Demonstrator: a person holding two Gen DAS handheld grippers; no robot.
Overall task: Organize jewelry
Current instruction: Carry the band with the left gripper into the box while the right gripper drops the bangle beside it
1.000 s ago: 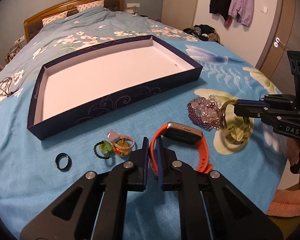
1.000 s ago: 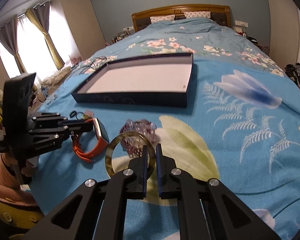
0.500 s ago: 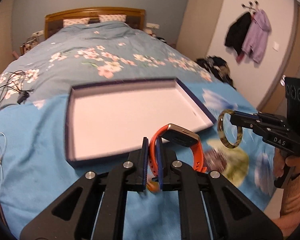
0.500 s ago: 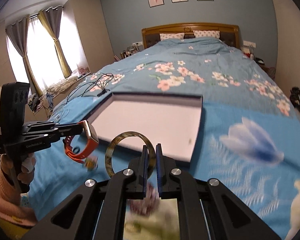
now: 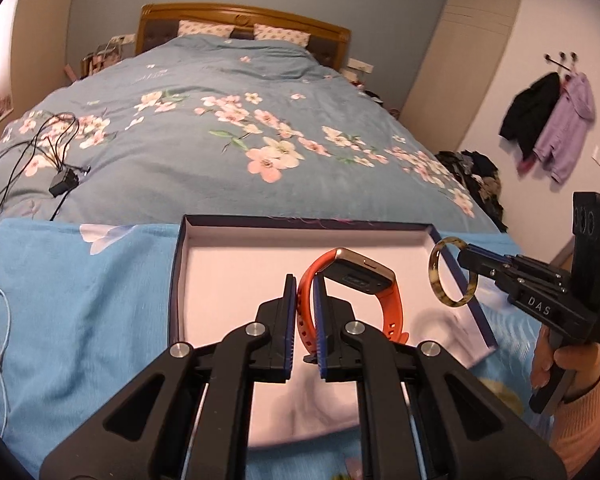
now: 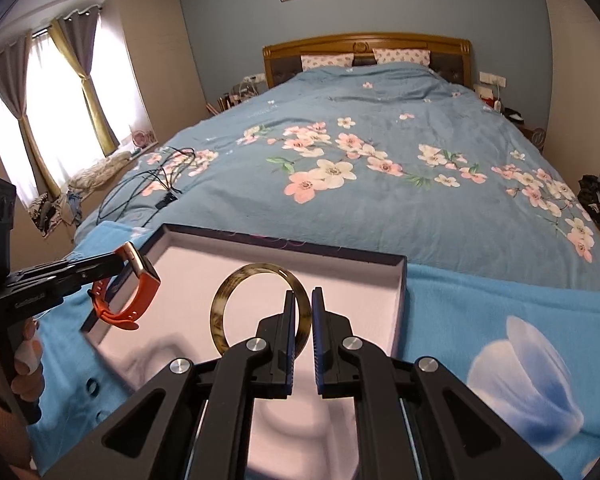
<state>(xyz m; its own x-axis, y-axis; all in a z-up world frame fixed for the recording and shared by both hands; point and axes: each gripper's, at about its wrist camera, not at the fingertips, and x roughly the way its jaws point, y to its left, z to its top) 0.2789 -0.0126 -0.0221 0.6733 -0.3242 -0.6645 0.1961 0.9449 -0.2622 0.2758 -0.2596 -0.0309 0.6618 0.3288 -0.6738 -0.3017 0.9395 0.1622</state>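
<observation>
A: Item one: left tongs (image 5: 303, 312), clamped on the strap of an orange watch (image 5: 354, 294). Held in the air over the near half of the tray (image 5: 236, 268), not touching the white floor.

B: Item two: right tongs (image 6: 301, 330), pinching the rim of a tortoiseshell bangle (image 6: 220, 312). Also aloft, upright, above the tray's near-middle in the right wrist view; beside the right wall in the left wrist view.

A: Container: shallow dark-walled tray on the blue cloth (image 5: 80, 300) spread over the bed (image 5: 220, 128). Nothing seen lying inside.

B: Step in hand, by judgement: carry stage, both pieces over the tray, release not yet made.

A: Next move, likely: lower each piece close to the floor, well apart, then ease the tongs open. Bangle apt to roll if dropped on edge; better laid flat.

B: Remaining stock: small dark ring (image 6: 93, 387) on the cloth near the tray's front-left corner, blurred. Others out of frame.
</observation>
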